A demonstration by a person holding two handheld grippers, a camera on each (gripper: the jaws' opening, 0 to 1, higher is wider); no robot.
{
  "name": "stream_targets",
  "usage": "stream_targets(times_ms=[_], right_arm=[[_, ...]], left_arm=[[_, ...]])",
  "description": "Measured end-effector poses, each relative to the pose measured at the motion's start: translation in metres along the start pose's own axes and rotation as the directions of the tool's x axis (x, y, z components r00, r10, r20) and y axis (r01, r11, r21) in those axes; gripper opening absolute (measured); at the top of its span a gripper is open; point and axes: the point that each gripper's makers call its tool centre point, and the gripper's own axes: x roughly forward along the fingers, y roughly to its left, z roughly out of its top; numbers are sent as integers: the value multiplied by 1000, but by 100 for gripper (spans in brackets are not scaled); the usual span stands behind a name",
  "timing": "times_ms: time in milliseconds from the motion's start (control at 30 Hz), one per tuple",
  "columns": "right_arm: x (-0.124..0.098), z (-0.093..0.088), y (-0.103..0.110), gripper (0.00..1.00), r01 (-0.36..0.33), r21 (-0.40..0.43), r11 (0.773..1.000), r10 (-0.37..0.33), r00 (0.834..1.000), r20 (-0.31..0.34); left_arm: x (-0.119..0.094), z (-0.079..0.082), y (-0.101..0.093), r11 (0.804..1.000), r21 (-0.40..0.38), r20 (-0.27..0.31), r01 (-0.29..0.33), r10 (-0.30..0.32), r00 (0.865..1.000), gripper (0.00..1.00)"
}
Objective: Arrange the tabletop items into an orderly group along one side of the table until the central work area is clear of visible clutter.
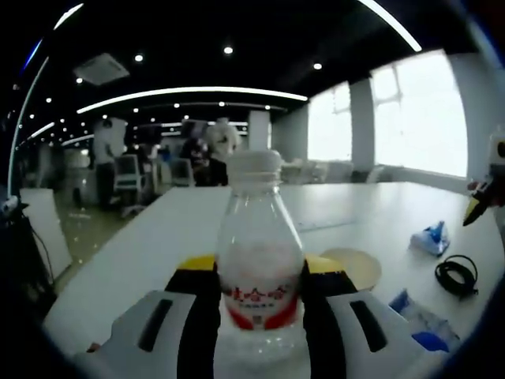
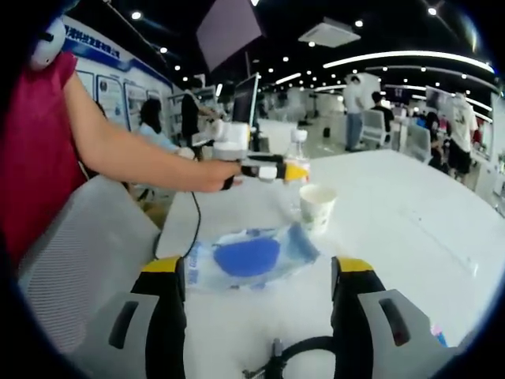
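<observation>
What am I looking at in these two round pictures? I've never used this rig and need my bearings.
A person holds a two-jaw gripper in each hand, and a fisheye camera rides on each one. In the left gripper view, the left gripper is shut on a clear water bottle. The right gripper view looks across the white table and shows that same bottle held beside a paper cup. The right gripper is open and holds nothing. Ahead of it lies a clear bag with blue contents, and a black cable sits between its jaws.
</observation>
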Motion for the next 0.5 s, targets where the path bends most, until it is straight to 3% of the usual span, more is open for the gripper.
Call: stream_targets(times_ms=[500], right_arm=[[3, 4, 6, 74, -7, -8, 1000, 7, 1000, 4]], left_arm=[[-7, -4, 1, 1000, 18, 14, -3, 3, 1000, 38]])
